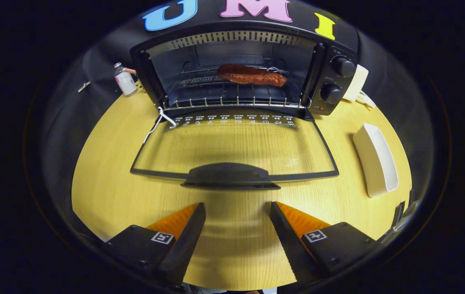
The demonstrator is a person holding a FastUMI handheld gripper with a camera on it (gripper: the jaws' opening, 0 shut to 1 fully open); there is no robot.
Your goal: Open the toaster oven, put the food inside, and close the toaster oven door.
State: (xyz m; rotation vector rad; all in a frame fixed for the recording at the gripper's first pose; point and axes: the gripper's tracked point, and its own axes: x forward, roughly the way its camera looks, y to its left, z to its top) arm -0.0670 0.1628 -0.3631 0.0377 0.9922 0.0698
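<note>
A black toaster oven (330,77) stands at the back of the wooden table (106,183). Its glass door (232,143) lies folded flat toward me, with the dark handle (229,176) at its near edge. A reddish-brown piece of food (252,75) rests on the wire rack (224,98) inside the oven, toward the right. My gripper (237,208) hovers open over the table just short of the door handle, with nothing between its fingers.
A white oblong dish (375,159) lies on the table to the right of the door. A small can (125,79) stands left of the oven, and a white cord (157,122) trails by the door hinge. A white plug block (357,83) sits behind the oven's knobs.
</note>
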